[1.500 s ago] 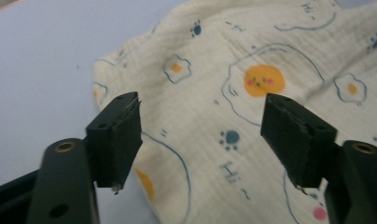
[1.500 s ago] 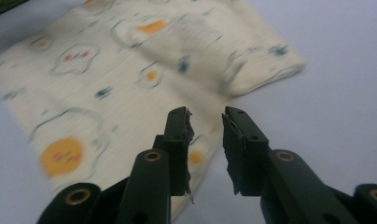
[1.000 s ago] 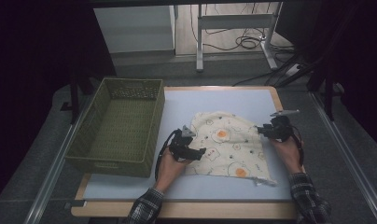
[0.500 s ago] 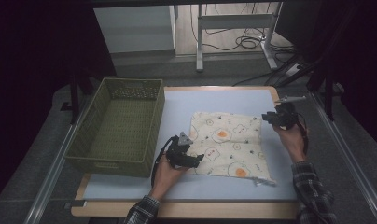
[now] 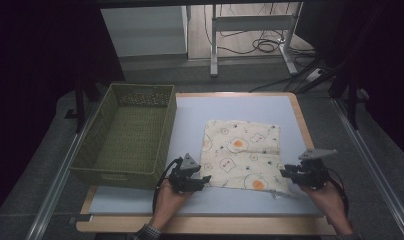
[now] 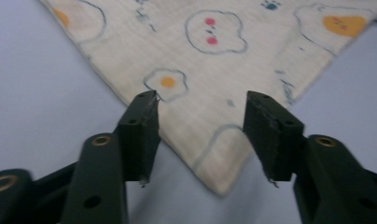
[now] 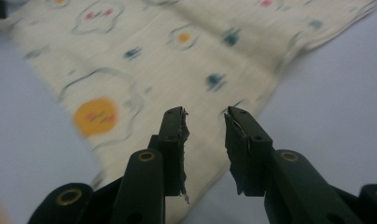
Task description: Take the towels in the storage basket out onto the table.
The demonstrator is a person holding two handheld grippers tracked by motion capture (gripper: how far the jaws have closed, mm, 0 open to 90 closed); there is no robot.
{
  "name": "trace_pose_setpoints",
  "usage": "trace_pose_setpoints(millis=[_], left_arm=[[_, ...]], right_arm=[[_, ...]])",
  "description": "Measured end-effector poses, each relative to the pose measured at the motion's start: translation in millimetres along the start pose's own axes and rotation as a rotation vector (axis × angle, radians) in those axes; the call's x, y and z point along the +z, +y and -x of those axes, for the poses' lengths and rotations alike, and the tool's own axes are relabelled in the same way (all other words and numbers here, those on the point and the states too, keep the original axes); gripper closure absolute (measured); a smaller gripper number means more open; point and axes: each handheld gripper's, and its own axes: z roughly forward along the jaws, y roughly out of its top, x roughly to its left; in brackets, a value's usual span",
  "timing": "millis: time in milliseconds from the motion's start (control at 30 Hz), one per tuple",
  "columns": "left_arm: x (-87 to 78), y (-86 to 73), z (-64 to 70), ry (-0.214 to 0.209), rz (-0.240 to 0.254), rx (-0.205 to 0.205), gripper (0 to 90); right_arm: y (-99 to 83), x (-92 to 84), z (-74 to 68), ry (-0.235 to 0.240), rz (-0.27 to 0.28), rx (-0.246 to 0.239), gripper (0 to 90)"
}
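- Your left gripper [image 6: 200,105] has just been closing. Its two black jaws now stand partway apart, one on each side of the near left corner of the cloth [image 6: 214,70]. The corner lies between them, but the pads do not press it yet.
- Your right gripper [image 7: 205,116] has its jaws a small way apart, with nothing pinched. They hang over the near right corner of the cloth [image 7: 177,60].
- A second ago both grippers were up on the cloth, which lay bunched and crooked. Now the cloth [image 5: 242,152] lies flat and square on the table [image 5: 190,112], and your right gripper [image 5: 290,173] has come back to the near edge.
- So the spreading looks done. I think the next step is to grab both near corners, maybe for a fold.
- In the high view, your left hand [image 5: 170,197] comes in from the bottom and holds its gripper [image 5: 202,179] low and level, pointing right at the corner. Your right hand [image 5: 325,195] points its gripper left, toward its corner.
- The green basket [image 5: 160,135] sits just left of the cloth, with nothing in it.
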Motion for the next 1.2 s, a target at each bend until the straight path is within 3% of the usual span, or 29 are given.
trace_pose_setpoints(millis=[100,233,300,333,367,400,467,667,833,1000,1200], left_arm=[[0.1,-5.5,2.9,-0.005,-0.021,0.009,50.5],[5.8,-9.1,5.8,0.027,-0.037,0.042,55.1],[6.0,-8.1,7.5,0.024,-0.044,0.045,60.2],[6.2,-7.5,8.2,0.012,-0.047,0.034,64.1],[6.4,-7.4,8.6,0.000,-0.046,0.029,71.3],[6.5,-7.2,9.0,-0.012,-0.045,0.025,76.7],[6.1,-6.8,9.0,-0.027,-0.050,0.020,86.7],[-6.7,-10.9,14.0,-0.079,-0.065,0.019,86.4],[-18.9,-22.1,30.2,-0.117,-0.106,0.031,84.7],[-24.3,-17.3,31.7,-0.082,-0.083,0.047,69.1],[-14.7,6.6,14.4,-0.029,-0.036,0.024,58.2]], right_arm=[[-14.2,-2.2,-13.3,0.022,-0.018,-0.009,63.0],[-25.3,3.9,-18.0,-0.041,-0.066,-0.048,60.9],[-31.0,5.4,-18.4,-0.044,-0.052,-0.037,65.0],[-32.6,4.9,-18.3,-0.044,-0.043,-0.030,70.8],[-34.2,4.1,-18.8,-0.027,-0.036,-0.021,82.5],[-34.8,3.8,-19.0,-0.006,-0.036,-0.016,86.3],[-35.5,3.1,-22.4,-0.018,-0.035,-0.021,87.3],[-38.4,-5.7,-29.1,-0.004,-0.034,-0.025,87.4],[-51.3,-16.7,-42.7,0.030,-0.045,-0.022,87.3],[-53.6,-28.1,-49.5,0.046,-0.049,-0.029,86.5],[-34.8,-27.0,-30.8,0.043,-0.012,-0.016,79.6]])
